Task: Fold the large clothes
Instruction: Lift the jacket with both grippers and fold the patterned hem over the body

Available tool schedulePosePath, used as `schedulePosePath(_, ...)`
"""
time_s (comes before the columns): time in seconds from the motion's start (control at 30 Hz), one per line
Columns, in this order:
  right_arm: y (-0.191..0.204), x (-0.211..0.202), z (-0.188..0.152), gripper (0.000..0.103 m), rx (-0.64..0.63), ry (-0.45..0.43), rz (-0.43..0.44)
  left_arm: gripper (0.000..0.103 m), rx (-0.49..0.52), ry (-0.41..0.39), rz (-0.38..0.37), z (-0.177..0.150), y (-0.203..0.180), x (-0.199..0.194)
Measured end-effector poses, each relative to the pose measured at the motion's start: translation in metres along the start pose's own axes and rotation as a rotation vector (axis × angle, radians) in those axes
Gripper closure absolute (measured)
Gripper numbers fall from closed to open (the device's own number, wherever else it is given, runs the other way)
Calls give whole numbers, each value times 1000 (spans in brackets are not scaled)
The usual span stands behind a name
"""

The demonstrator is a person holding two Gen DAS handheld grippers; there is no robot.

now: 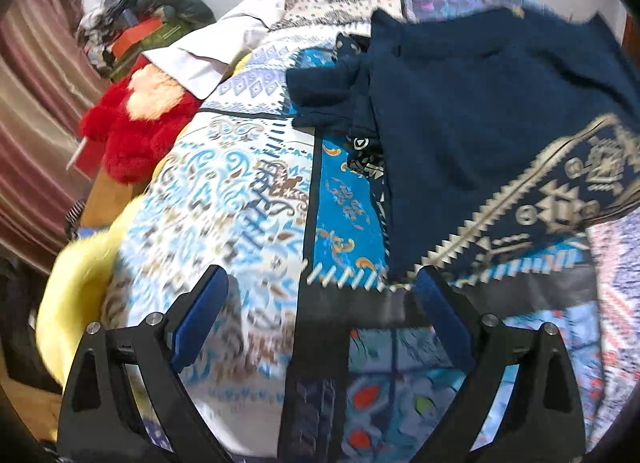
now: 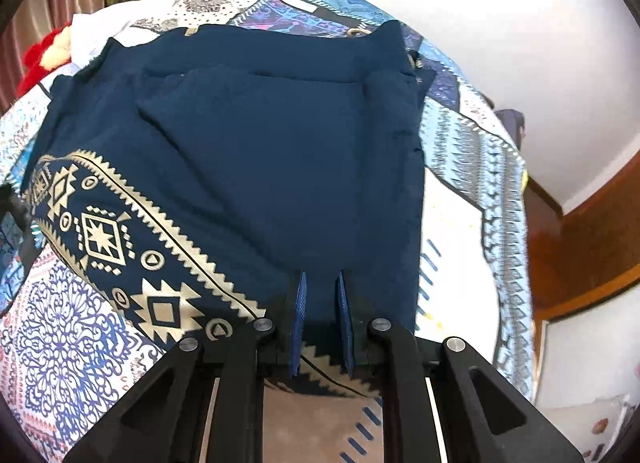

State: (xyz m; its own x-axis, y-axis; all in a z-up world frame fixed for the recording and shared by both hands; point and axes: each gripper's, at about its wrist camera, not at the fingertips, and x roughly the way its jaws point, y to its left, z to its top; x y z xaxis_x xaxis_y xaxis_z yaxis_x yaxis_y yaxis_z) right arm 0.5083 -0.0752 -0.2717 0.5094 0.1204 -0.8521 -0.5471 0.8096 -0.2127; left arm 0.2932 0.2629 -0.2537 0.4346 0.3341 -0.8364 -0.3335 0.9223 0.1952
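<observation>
Toys [image 1: 136, 123] and white cloth [image 1: 224, 47] lie beside navy garment [image 1: 480, 123].

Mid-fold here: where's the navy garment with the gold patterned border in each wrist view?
Left wrist view: the navy garment fills the upper right, its gold border slanting toward the right edge.
Right wrist view: the garment fills the centre, border at lower left.
Shared landmark: the red plush toy at the left.

Your left gripper [image 1: 316, 295]: matte black angular arms, triangular cutouts, silver round pivot screws, ribbed blue pads [image 1: 200, 319]. Right gripper [image 2: 322, 303]: same black build, silver screws, blue pads [image 2: 301, 327].
</observation>
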Motion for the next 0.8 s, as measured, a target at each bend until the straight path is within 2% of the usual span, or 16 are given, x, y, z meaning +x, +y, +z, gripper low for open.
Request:
schedulePosePath(0.13,-4,-18,-3,92,63,8,32,6,-133,-42,-110,-6,13,-24)
schedulePosePath(0.17,-6,-28,-2,92,77,-7,56,6,-157,-48,-129,-3,12,-26)
schedulePosePath(0.23,-9,-42,3,92,78,-48,82,6,-229,-36,-216,-3,12,-32)
schedulePosePath(0.37,-1,-73,17,92,84,-139,137,6,-358,29,-421,2,1,-22)
schedulePosePath(0.47,7,-88,30,92,100,-175,214,6,-519,125,-666,-4,-10,4)
schedulePosePath(0.53,11,-88,39,92,107,-182,263,6,-597,185,-785,-8,-18,23)
schedulePosePath(0.67,33,-75,54,92,101,-168,355,6,-679,265,-894,-9,-33,57)
schedulePosePath(0.8,58,-52,58,92,71,-131,402,6,-762,192,-902,3,-28,74)
